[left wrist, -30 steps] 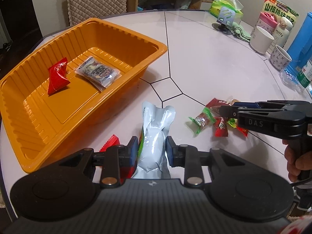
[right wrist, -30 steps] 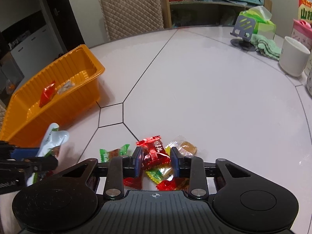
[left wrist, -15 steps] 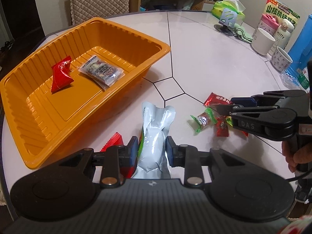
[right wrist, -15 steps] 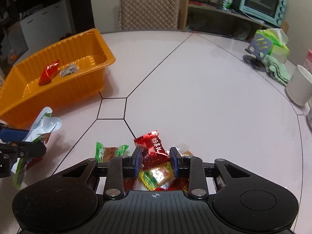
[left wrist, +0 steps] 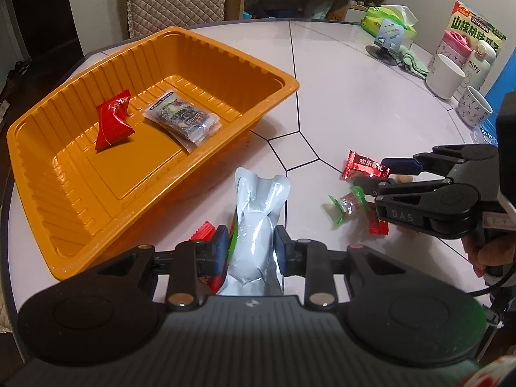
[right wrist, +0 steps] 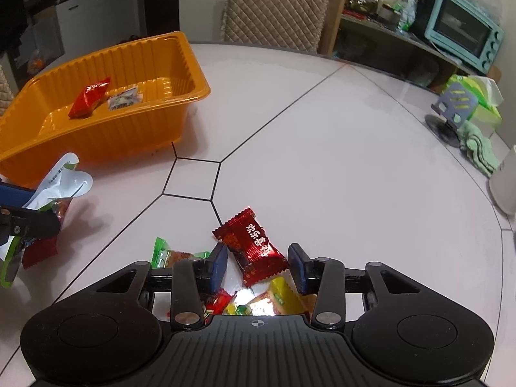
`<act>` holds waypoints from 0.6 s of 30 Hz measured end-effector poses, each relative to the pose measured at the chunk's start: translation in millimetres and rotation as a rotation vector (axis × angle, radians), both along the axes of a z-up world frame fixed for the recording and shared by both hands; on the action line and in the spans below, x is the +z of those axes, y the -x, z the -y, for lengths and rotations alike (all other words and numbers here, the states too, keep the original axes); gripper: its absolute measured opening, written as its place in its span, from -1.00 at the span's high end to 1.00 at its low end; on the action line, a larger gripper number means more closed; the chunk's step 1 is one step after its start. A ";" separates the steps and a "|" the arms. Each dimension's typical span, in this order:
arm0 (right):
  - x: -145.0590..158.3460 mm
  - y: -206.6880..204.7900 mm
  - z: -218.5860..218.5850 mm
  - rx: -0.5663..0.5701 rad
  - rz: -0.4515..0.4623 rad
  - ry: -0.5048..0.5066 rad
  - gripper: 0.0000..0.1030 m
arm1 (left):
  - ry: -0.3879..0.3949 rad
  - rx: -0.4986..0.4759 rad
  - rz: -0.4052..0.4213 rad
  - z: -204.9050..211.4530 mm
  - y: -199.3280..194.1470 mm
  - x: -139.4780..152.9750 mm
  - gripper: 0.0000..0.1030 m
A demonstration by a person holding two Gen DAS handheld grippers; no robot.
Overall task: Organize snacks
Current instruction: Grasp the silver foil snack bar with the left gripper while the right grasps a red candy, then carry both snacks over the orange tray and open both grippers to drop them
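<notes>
Currently the left claw [left wrist: 248, 245] is clenched on a silver pouch [left wrist: 258, 213], held upright just beside the near wall of the orange tray [left wrist: 200, 158]. Tray holds a red packet [left wrist: 113, 122] and a clear-wrapped packet [left wrist: 183, 117]. Right claw [right wrist: 257, 266]: jaws have just been opening; a red candy [right wrist: 254, 246] sits between them, pads clear of the wrapper. More candies lie loose on the white bench [right wrist: 322, 161] beneath it, including a green-wrapped candy [left wrist: 348, 203].
</notes>
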State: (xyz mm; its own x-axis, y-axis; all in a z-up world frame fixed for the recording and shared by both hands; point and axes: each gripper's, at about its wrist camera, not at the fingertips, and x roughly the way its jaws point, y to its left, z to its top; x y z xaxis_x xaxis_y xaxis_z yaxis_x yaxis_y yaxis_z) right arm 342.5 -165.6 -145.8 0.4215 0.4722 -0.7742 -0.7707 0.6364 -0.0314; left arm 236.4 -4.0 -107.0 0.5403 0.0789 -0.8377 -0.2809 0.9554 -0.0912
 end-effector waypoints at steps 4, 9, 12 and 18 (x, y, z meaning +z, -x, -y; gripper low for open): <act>0.1 1.6 0.2 0.028 0.008 0.003 0.45 | -0.001 -0.003 0.001 0.9 -0.6 0.2 0.47; 10.6 6.9 7.6 0.023 0.012 -0.045 0.47 | 0.000 -0.009 0.004 0.7 -0.2 1.8 0.47; 24.9 11.2 16.1 0.004 0.013 -0.095 0.47 | 0.004 -0.010 0.013 1.0 1.3 5.3 0.47; 53.2 27.1 28.8 -0.003 0.014 -0.158 0.47 | 0.014 -0.006 0.040 0.7 7.2 16.7 0.47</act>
